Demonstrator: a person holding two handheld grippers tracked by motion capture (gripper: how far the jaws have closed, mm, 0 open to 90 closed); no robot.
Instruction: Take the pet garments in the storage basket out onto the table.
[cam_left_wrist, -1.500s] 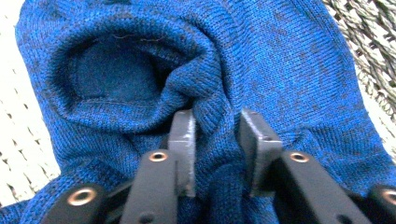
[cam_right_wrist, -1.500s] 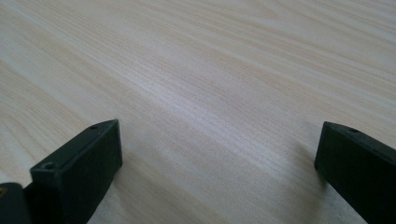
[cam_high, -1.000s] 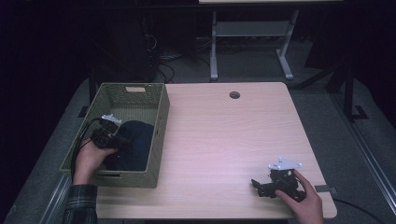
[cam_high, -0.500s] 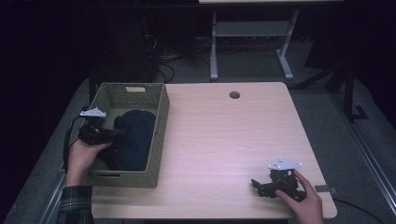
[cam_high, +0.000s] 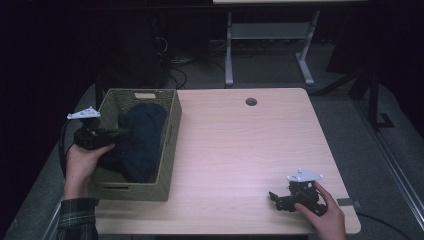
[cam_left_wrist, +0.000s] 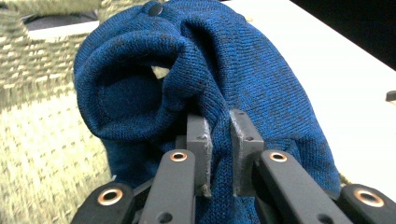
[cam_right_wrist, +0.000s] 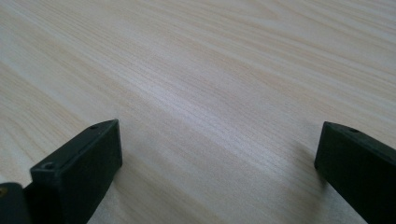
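Clenched on a fold of blue knit, the jaws of the left gripper (cam_left_wrist: 218, 154) stand close together in the left gripper view, with the sweater (cam_left_wrist: 210, 88) bunched and humped up just beyond them and a dark button near its top. Woven wicker of the basket (cam_left_wrist: 42, 140) shows to the left of the cloth and pale tabletop to the right. From the high view, the left gripper (cam_high: 122, 133) reaches in over the basket's left wall, held by the left hand (cam_high: 85, 160), whose plaid sleeve (cam_high: 75, 220) comes up from the bottom edge. Its grey plate sits on top and a cable loops off to the left. The sweater (cam_high: 140, 140) lies inside the basket (cam_high: 170, 145), which stands on the left part of the table (cam_high: 240, 150); the cloth looks dark there and covers most of the basket floor. A round hole (cam_high: 251, 101) is set in the tabletop near the far edge. Well apart, at the near right corner, the right gripper (cam_high: 274, 197) rests low on the wood under the right hand (cam_high: 320, 210), pointing left. In the right gripper view its jaws are spread wide, holding nothing, with bare wood grain between them.
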